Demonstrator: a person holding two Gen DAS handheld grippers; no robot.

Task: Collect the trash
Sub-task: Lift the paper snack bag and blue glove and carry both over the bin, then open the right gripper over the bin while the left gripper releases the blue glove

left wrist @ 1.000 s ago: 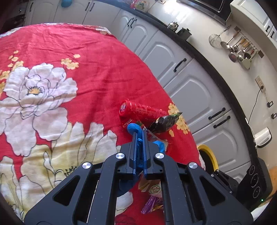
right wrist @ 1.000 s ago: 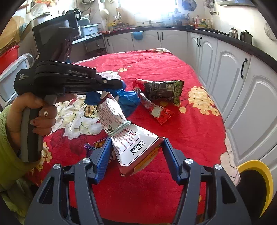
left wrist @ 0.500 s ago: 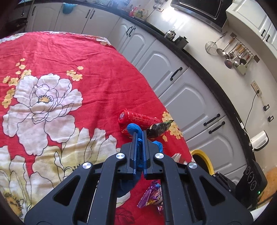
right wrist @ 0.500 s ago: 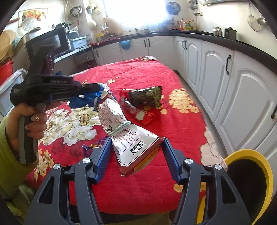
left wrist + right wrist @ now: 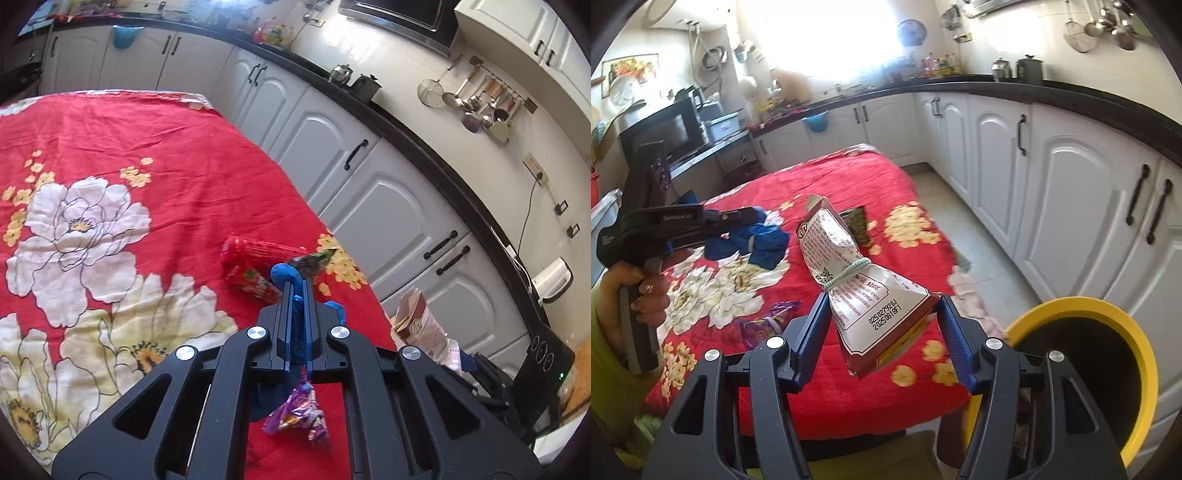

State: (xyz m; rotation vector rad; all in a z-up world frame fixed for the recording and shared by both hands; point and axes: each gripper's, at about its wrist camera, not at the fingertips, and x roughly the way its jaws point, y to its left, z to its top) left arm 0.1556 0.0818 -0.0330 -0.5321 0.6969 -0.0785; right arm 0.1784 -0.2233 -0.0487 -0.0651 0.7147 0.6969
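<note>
Snack bag [image 5: 871,291] swung nearer yellow bin [image 5: 1108,332]

Wrappers [image 5: 258,266] on table [image 5: 184,155] (cloth-covered), bin [image 5: 1082,310] right of it

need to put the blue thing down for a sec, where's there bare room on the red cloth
Bare cloth runs across the far half of the table, beyond the red wrapper and around the big white flower print. It is crowded near the cabinet-side edge: the red wrapper, the dark green packet and, nearer, the purple wrapper cluster there.
</note>
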